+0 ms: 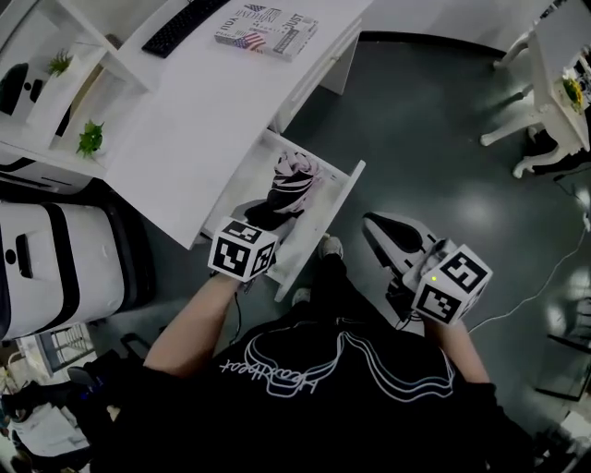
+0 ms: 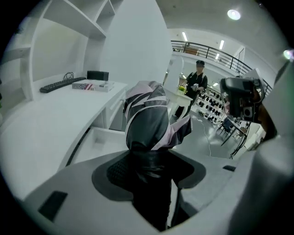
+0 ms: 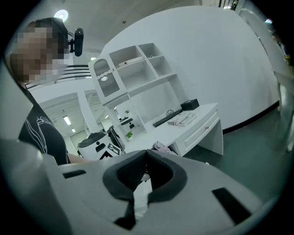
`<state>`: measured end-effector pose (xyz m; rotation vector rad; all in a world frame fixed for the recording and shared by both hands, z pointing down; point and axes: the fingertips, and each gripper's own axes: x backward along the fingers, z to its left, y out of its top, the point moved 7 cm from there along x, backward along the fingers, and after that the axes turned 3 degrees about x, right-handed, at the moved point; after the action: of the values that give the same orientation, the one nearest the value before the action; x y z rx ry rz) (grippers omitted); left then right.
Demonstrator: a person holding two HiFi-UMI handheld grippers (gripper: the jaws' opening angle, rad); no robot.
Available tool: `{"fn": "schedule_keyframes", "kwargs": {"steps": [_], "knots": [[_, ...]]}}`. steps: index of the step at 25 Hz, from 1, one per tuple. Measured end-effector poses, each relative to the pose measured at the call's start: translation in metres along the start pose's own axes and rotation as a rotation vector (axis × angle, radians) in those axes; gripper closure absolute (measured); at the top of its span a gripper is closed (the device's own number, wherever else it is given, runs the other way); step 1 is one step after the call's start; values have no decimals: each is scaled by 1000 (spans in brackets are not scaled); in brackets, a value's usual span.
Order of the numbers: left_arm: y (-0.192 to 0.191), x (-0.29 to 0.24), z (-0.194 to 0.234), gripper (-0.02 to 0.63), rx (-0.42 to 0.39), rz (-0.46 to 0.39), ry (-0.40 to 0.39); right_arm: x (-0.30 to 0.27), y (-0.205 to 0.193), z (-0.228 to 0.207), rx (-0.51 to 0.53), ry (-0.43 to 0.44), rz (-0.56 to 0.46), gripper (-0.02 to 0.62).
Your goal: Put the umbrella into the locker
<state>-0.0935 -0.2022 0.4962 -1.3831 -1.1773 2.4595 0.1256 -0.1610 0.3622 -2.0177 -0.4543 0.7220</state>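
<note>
A folded umbrella (image 1: 294,180), grey and black with pink edges, points away from me over the open white drawer (image 1: 331,214) of the desk. My left gripper (image 1: 268,214) is shut on its black lower end. In the left gripper view the umbrella (image 2: 147,119) stands up out of the left gripper (image 2: 149,161), with the drawer (image 2: 98,137) below and to its left. My right gripper (image 1: 371,224) hangs over the dark floor to the right of the drawer, shut, with nothing in it. In the right gripper view the right gripper (image 3: 147,153) has its tips together, and the umbrella (image 3: 161,147) peeks just beyond.
The white desk (image 1: 212,102) carries a keyboard (image 1: 180,26) and a printed box (image 1: 268,28). Shelves with small plants (image 1: 90,139) stand at the left, above a white machine (image 1: 55,259). A person (image 2: 195,85) stands far off. Another white table (image 1: 554,74) is at the right.
</note>
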Motion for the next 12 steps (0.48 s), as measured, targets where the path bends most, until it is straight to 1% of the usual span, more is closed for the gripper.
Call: {"fn": "schedule_keyframes", "kwargs": {"steps": [3, 8, 12], "knots": [[-4, -27, 9, 379, -4, 66, 18, -5, 11, -22, -4, 1, 14, 592], [-17, -68, 24, 379, -43, 179, 37, -15, 24, -55, -18, -4, 33, 592], [-33, -94, 37, 379, -30, 254, 51, -27, 31, -75, -15, -1, 61, 592]]}}
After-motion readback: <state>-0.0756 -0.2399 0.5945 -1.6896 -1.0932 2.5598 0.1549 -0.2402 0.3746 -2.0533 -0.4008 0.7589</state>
